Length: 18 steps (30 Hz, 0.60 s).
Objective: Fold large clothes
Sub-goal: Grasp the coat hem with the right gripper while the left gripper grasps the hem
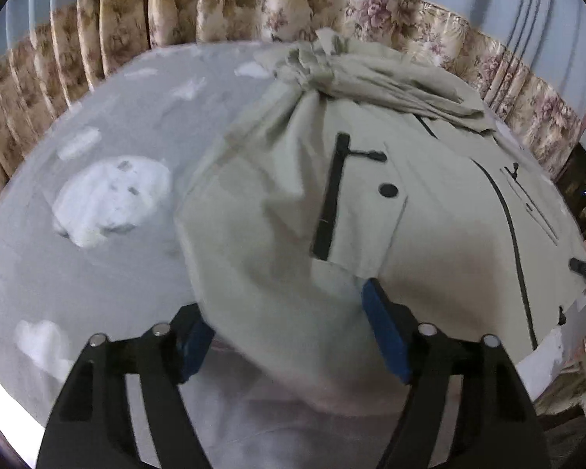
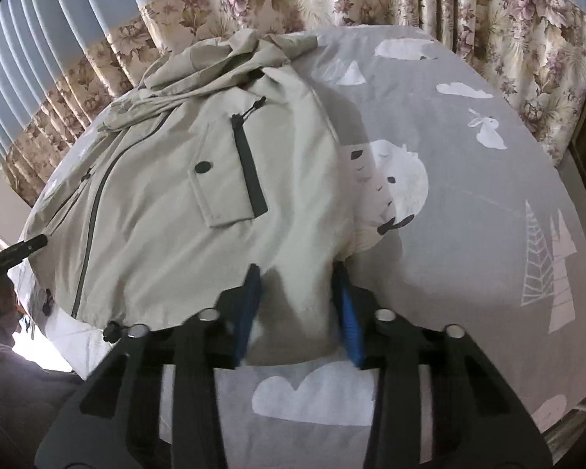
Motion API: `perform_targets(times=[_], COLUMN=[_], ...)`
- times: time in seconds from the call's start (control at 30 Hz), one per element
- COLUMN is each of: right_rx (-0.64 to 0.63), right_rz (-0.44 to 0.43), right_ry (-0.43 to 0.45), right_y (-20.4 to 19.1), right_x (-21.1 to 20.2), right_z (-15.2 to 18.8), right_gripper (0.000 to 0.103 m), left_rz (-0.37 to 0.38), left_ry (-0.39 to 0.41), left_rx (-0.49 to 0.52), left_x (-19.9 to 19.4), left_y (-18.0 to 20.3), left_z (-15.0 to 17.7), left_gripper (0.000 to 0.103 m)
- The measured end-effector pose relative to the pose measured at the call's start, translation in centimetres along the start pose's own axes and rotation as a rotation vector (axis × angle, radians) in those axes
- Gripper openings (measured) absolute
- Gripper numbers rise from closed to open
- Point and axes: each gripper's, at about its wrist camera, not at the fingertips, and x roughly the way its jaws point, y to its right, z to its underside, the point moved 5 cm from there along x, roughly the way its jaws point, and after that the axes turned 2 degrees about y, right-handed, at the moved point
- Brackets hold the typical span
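Jacket (image 1: 429, 211) in pale khaki lies spread across a grey bedsheet (image 1: 109, 117) printed with white clouds, its hood (image 1: 355, 74) bunched at the far end near floral curtains (image 1: 254, 4). In the left wrist view, the left gripper (image 1: 289, 332) has its blue-padded fingers (image 1: 386, 332) spread wide, with a fold of the jacket's near edge draped between them; the picture does not show whether the pads press on the cloth. A black chest zipper (image 1: 330, 199) and a black snap button (image 1: 388, 190) mark the panel just beyond the gripper, and a long dark front zip (image 1: 515, 242) runs down the right side.

In the right wrist view, the right gripper (image 2: 299, 312) has its fingers (image 2: 250, 305) narrowed around a bunched fold of the jacket (image 2: 168, 179) at its near right corner, the blue pads touching the fabric on both sides. The garment covers the left half of the sheet (image 2: 468, 215), while the right half shows a rabbit print (image 2: 488, 129) and tree shapes (image 2: 551, 269). A black tool tip (image 2: 23, 248) juts in at the far left edge.
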Motion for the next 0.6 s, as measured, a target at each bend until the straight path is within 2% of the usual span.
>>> perform_targets(times=[0.03, 0.07, 0.1, 0.17, 0.3, 0.4, 0.5, 0.6], right_rx=[0.011, 0.022, 0.024, -0.007, -0.046, -0.071, -0.098, -0.122], right_rz=[-0.005, -0.021, -0.043, -0.055, -0.091, -0.111, -0.12, -0.149], right_ry=[-0.003, -0.001, 0.015, 0.049, 0.135, 0.204, 0.277, 0.323], right_y=[0.1, 0.1, -0.2, -0.9, -2.2, -2.8, -3.3, -3.8], right_x=[-0.1, -0.3, -0.8, -1.7, -3.7, -5.0, -5.2, -4.4], right_z=[-0.1, -0.3, -0.7, -1.6, -4.9, -7.8, -11.8, -16.4], right_gripper=[0.02, 0.013, 0.009, 0.006, 0.006, 0.006, 0.006, 0.006], left_rz=[-0.001, 0.014, 0.028, 0.044, 0.07, 0.128, 0.11, 0.078], left_ry=[0.0, 0.0, 0.002, 0.01, 0.033, 0.071, 0.138, 0.188], left_rx=[0.041, 0.049, 0.044, 0.058, 0.08, 0.056, 0.1, 0.132], left_x=[0.3, 0.2, 0.1, -0.2, -1.7, -3.5, -4.2, -3.2], left_y=[0.9, 1.3, 1.5, 1.8, 2.3, 2.5, 2.7, 2.6], left_z=[-0.1, -0.3, -0.6, -1.2, -3.2, -6.5, -10.3, -14.8], left_gripper=[0.051, 0.031, 0.022, 0.016, 0.013, 0.013, 0.014, 0.015])
